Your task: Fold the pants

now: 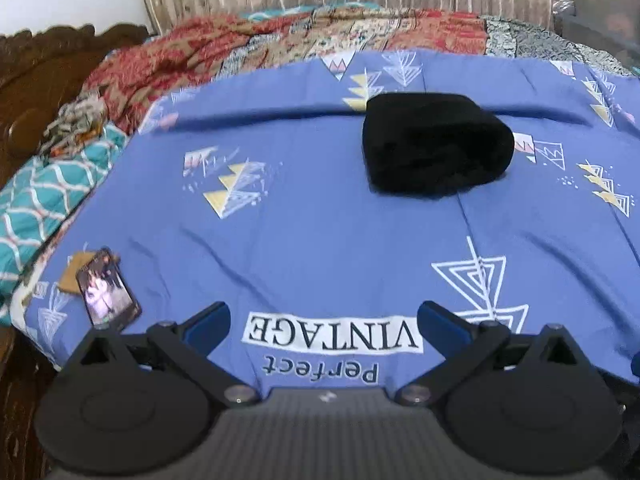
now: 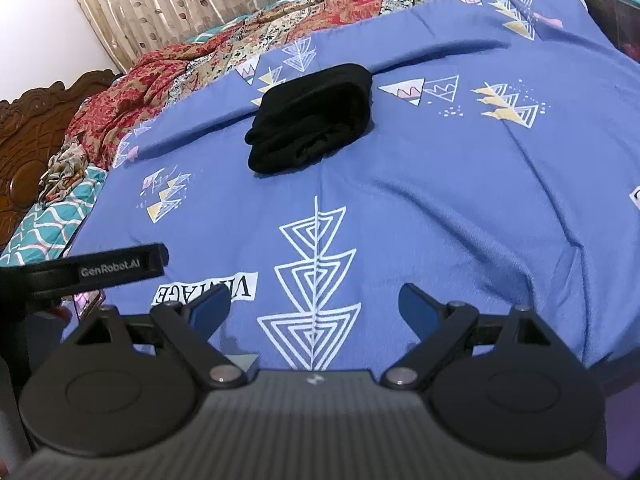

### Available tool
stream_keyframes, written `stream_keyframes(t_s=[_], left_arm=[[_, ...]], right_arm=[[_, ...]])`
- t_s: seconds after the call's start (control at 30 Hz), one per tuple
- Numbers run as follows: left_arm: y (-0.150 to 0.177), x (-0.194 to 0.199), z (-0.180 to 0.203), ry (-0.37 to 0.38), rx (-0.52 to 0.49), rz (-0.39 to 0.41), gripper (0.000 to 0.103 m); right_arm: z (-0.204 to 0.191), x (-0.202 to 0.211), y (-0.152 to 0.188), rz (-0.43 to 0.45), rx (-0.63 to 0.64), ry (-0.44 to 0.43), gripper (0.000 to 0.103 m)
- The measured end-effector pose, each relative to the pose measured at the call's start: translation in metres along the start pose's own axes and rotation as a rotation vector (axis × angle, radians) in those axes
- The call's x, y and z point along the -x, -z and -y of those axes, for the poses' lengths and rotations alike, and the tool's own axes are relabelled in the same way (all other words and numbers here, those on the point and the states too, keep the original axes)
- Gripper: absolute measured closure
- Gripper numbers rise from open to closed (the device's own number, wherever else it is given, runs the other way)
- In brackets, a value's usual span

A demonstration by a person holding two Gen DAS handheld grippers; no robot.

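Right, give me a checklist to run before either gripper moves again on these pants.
1. Black pants folded into a compact bundle: ok.
2. Bundle resting fully on the blue bedsheet: ok.
3. Left gripper open and holding nothing: ok.
4. Right gripper open and holding nothing: ok.
5. Phone lying clear of the pants: ok.
6. Bundle edges aligned on the far side: cannot tell.

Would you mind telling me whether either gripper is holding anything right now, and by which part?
Nothing is held. The left gripper and right gripper are both open over the blue bedspread, and the folded black pants lie untouched ahead.
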State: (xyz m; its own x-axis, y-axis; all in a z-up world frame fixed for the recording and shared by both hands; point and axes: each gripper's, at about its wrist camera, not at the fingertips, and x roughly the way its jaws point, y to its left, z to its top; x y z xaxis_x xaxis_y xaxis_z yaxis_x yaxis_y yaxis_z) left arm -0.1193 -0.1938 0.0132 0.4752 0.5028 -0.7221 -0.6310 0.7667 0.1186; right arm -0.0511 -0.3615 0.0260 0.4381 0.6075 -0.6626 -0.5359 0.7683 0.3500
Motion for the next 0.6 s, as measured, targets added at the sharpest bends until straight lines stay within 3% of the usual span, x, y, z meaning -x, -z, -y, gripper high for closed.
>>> stream_keyframes(t_s=[0.6], left_arm=[[0.007,-0.012,0.007,-0.011,-0.052,-0.046,0.000]], right_arm=[[0.003,-0.009,0.001,-0.044,-0.027,-0.005,0.010]])
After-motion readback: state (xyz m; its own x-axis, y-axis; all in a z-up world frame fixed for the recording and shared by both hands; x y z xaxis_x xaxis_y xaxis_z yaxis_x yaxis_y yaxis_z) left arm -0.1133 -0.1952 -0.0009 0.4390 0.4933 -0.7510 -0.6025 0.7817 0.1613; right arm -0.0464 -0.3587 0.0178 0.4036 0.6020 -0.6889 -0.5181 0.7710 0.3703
